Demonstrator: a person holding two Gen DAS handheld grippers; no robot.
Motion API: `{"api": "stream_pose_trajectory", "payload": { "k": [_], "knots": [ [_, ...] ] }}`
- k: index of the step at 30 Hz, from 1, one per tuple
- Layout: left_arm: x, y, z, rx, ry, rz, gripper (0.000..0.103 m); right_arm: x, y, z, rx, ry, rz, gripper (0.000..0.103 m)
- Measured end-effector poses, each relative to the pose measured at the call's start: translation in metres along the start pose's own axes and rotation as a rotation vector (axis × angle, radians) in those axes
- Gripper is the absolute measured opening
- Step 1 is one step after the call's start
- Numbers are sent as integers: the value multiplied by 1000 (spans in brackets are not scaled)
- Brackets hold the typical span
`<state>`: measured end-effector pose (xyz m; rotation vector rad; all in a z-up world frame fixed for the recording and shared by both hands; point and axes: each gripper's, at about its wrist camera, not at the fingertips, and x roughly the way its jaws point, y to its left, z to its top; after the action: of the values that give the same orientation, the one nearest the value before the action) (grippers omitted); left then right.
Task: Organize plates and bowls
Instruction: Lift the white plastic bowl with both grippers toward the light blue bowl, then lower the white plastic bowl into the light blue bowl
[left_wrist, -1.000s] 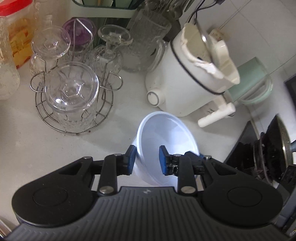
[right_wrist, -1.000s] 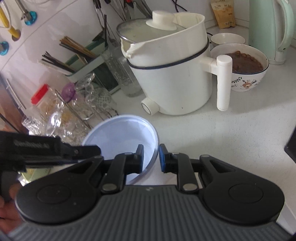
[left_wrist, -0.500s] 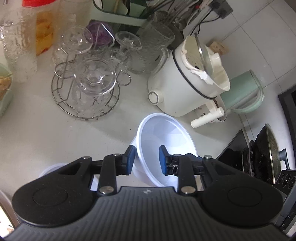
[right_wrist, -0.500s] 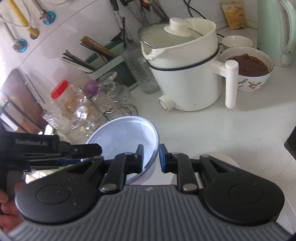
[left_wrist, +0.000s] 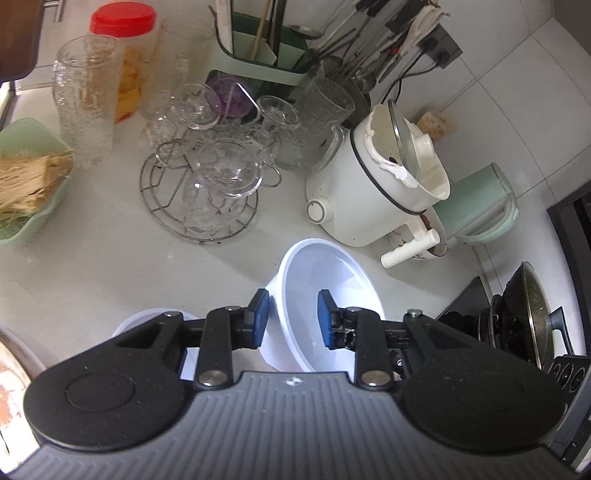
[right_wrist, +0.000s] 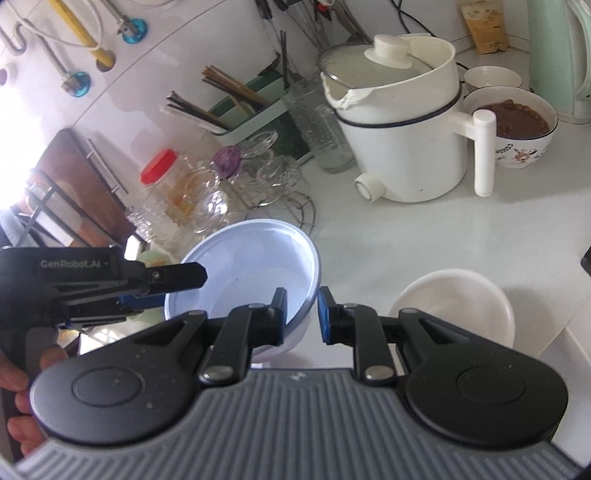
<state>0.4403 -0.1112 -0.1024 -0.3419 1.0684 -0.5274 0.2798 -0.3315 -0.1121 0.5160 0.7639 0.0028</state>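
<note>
We see a pale blue bowl tilted mid-frame, raised above a white bowl at lower right.

Pale blue bowl, white bowl, red-lidded jar, mint kettle.

"GenRobot.AI" on left tongs

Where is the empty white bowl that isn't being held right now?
In the right wrist view the empty white bowl sits on the counter at lower right, right of the right tongs and the held pale blue bowl, in front of the white cooker.
</note>
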Motion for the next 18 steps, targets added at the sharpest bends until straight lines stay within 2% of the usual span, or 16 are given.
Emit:
{"api": "stream_pose_trajectory", "payload": {
  "k": [15, 18],
  "knots": [
    [-41, 45, -16, -49, -15, 34, 32, 5, 45, -11, -28, 37, 39, 21],
    [-43, 61, -21, -95, -40, 32, 32, 13, 55, -16, -56, 63, 36, 21]
  ]
}}
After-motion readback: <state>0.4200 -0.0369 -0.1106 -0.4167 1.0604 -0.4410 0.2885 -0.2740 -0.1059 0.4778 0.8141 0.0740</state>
